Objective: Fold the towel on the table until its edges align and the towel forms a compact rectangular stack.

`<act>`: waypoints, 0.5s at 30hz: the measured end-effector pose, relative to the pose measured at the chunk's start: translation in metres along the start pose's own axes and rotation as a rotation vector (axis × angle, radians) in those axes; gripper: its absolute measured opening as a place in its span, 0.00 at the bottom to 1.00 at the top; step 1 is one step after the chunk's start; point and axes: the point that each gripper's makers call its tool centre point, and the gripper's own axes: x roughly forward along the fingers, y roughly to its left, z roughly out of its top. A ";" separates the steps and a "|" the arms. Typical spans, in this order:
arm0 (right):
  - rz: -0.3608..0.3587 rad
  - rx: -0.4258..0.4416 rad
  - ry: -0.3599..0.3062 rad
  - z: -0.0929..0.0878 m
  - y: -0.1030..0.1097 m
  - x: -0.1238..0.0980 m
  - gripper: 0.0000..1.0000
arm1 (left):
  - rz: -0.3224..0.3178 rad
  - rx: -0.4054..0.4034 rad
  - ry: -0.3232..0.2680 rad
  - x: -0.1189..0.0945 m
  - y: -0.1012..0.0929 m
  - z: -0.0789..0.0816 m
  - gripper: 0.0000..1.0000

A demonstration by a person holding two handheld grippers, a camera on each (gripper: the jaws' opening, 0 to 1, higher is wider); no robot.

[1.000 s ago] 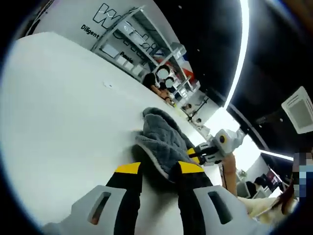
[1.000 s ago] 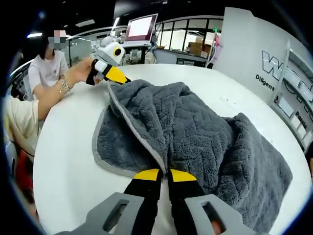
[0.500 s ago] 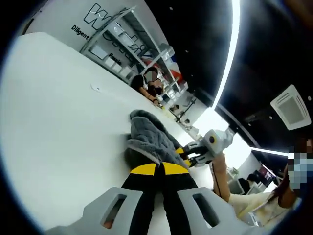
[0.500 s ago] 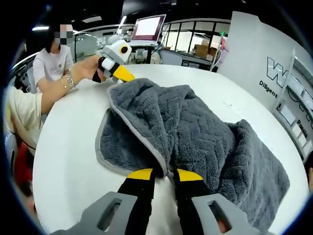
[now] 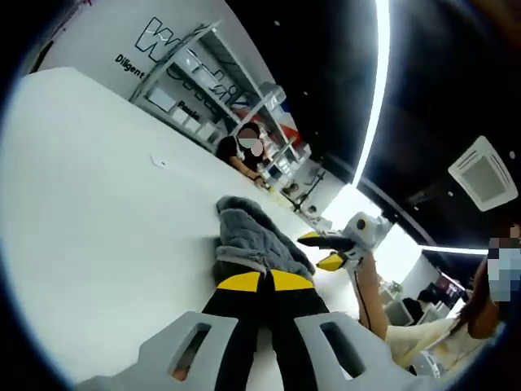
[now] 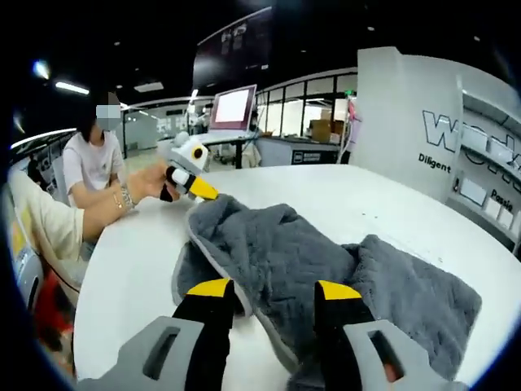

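Rumpled grey towel (image 6: 326, 269) on table (image 6: 130, 261)

A white table (image 6: 391, 199) with a rounded edge carries a grey quilted towel (image 6: 326, 269), which lies on it rumpled and partly folded over itself, its pale border showing along one side. In the left gripper view the table (image 5: 89, 187) stretches away bare apart from the towel (image 5: 248, 236) and a small speck (image 5: 157, 160) lying well apart from it.
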 end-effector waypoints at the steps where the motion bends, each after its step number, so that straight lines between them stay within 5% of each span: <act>1: -0.030 0.015 -0.004 -0.004 -0.010 0.000 0.44 | 0.008 0.007 0.000 -0.001 0.001 0.000 0.02; 7: -0.155 0.121 0.044 -0.026 -0.051 -0.007 0.61 | 0.056 0.054 -0.006 -0.006 0.010 0.006 0.02; 15: -0.197 0.205 -0.024 -0.024 -0.070 -0.019 0.71 | 0.110 0.119 0.010 -0.009 0.020 0.009 0.01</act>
